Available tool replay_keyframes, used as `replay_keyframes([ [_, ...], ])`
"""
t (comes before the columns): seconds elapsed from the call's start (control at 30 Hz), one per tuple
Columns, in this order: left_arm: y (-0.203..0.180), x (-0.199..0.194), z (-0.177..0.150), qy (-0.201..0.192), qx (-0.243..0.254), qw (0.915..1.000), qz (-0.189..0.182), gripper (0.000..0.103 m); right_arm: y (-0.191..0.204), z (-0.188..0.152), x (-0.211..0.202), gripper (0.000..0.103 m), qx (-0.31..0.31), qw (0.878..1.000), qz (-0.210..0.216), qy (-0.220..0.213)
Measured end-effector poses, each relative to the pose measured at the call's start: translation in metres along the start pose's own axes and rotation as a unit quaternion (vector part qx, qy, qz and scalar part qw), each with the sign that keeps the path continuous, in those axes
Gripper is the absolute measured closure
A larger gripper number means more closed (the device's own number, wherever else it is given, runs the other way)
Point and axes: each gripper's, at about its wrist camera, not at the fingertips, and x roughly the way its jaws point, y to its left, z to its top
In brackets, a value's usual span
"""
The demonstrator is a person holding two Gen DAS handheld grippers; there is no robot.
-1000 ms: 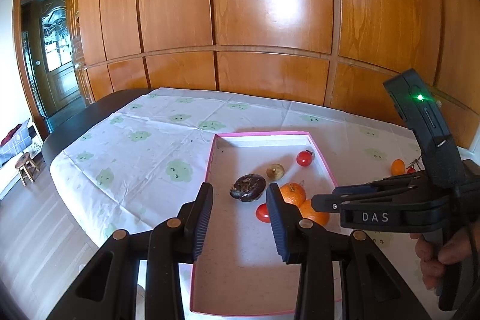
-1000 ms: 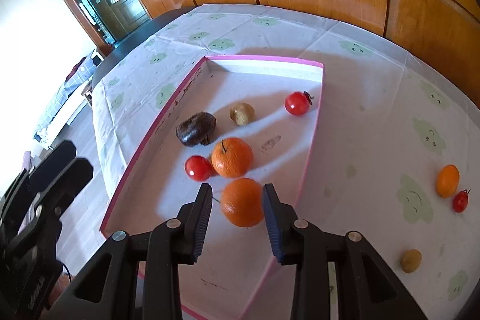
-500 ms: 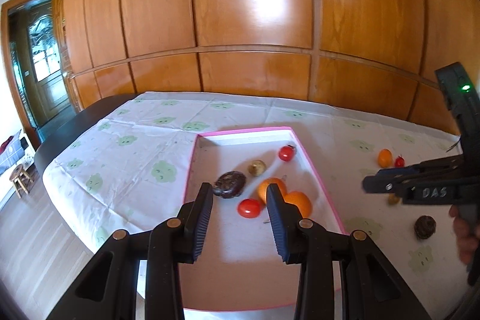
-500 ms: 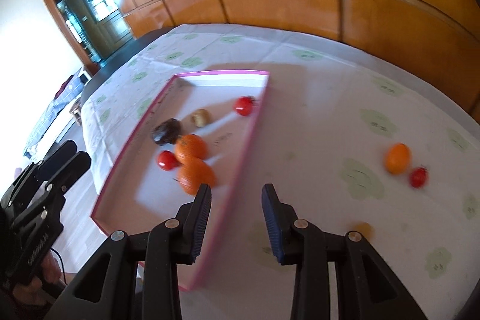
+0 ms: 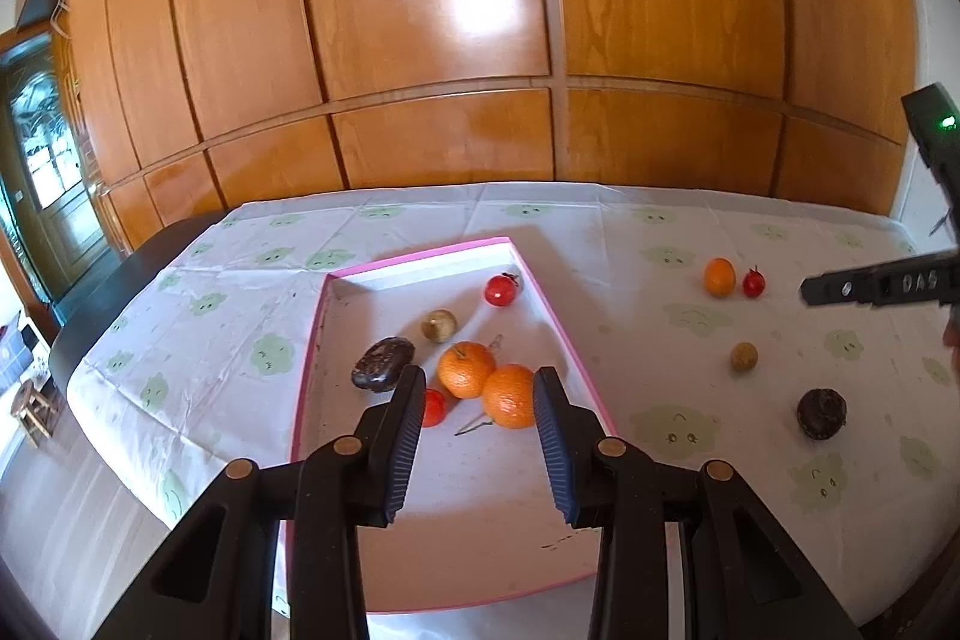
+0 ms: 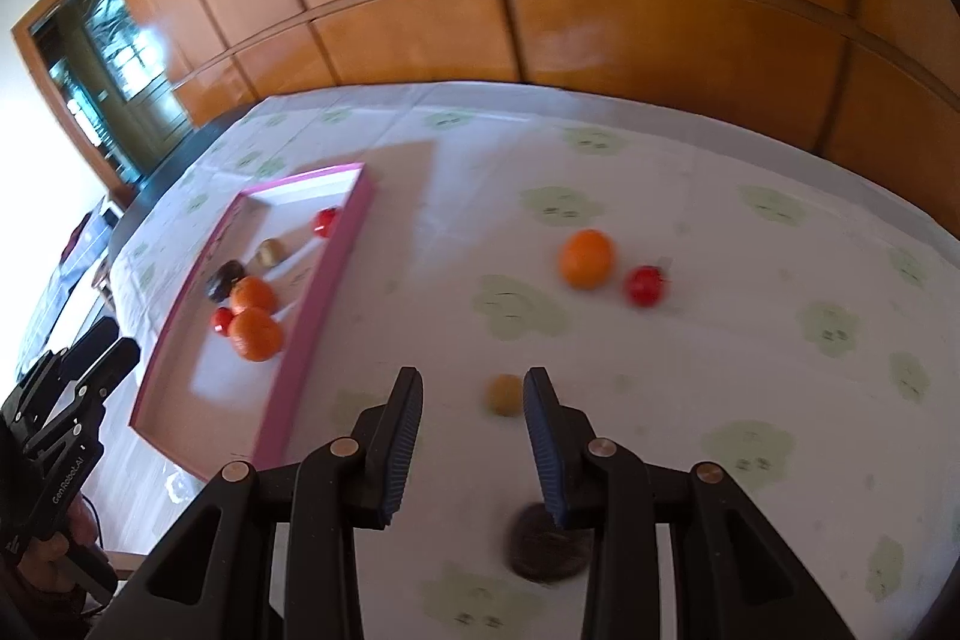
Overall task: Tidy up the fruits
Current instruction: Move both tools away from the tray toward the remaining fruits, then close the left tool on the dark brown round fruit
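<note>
Wood-panelled wall behind table under white cloud-print cloth (image 5: 198, 334). Pink-rimmed shallow tray (image 5: 309, 370) holds two oranges (image 5: 509, 396), other fruit. Left gripper (image 5: 477, 400) spread, empty. Right gripper (image 6: 471, 400) spread over cloth; small tan fruit (image 6: 504, 394), blurred, apparently between fingers.

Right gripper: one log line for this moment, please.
right gripper: open, empty, above tablecloth | nearest: small tan fruit | left gripper: open, over pink tray | loose on cloth: four fruits
</note>
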Motion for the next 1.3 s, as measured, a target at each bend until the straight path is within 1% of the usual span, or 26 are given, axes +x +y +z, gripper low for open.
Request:
replay_keyframes([
  [0.27,-0.018,0.002,0.000,0.007,0.025,0.9996,-0.010,0.065,-0.063,-0.003,-0.026,0.067,0.045,0.997,-0.052,-0.017],
  [0.37,-0.026,0.003,0.000,0.009,0.036,0.9992,-0.014,0.065,-0.093,-0.006,-0.030,0.066,0.075,0.994,-0.076,-0.023],
  [0.47,-0.035,0.005,0.001,0.012,0.047,0.9987,-0.019,0.065,-0.119,-0.015,-0.030,0.066,0.116,0.989,-0.088,-0.030],
  [0.53,-0.042,0.006,0.001,0.014,0.055,0.9981,-0.023,0.065,-0.135,-0.020,-0.026,0.066,0.146,0.984,-0.100,-0.016],
  [0.63,-0.052,0.010,0.002,0.021,0.065,0.9972,-0.032,0.065,-0.147,-0.020,-0.025,0.066,0.171,0.979,-0.108,-0.013],
  [0.73,-0.064,0.018,0.001,0.040,0.072,0.9950,-0.056,0.065,-0.158,-0.023,-0.025,0.066,0.195,0.974,-0.114,-0.006],
  [0.83,-0.080,0.030,0.000,0.078,0.072,0.9889,-0.104,0.065,-0.161,-0.026,-0.025,0.066,0.202,0.972,-0.120,-0.001],
  [0.87,-0.087,0.036,-0.001,0.095,0.070,0.9852,-0.125,0.065,-0.161,-0.025,-0.024,0.066,0.204,0.971,-0.122,0.002],
  [0.93,-0.102,0.043,-0.001,0.112,0.080,0.9787,-0.152,0.065,-0.162,-0.026,-0.023,0.066,0.207,0.971,-0.124,0.004],
  [1.0,-0.119,0.043,-0.002,0.111,0.102,0.9734,-0.172,0.065,-0.162,-0.027,-0.025,0.066,0.208,0.970,-0.124,0.005],
  [1.1,-0.145,0.043,-0.004,0.118,0.131,0.9626,-0.206,0.064,-0.162,-0.027,-0.026,0.066,0.210,0.970,-0.122,0.004],
  [1.13,-0.154,0.044,-0.004,0.121,0.137,0.9588,-0.217,0.061,-0.162,-0.026,-0.026,0.066,0.211,0.970,-0.121,0.004],
  [1.17,-0.160,0.046,-0.002,0.123,0.140,0.9569,-0.223,0.060,-0.162,-0.026,-0.025,0.066,0.210,0.970,-0.120,0.004],
  [1.23,-0.171,0.048,0.001,0.127,0.137,0.9525,-0.240,0.050,-0.162,-0.026,-0.025,0.066,0.209,0.971,-0.120,0.004],
  [1.27,-0.176,0.048,0.002,0.127,0.136,0.9510,-0.247,0.047,-0.161,-0.026,-0.025,0.066,0.208,0.971,-0.119,0.003],
  [1.3,-0.181,0.050,0.003,0.127,0.136,0.9503,-0.249,0.047,-0.161,-0.026,-0.026,0.066,0.207,0.971,-0.119,0.002],
])
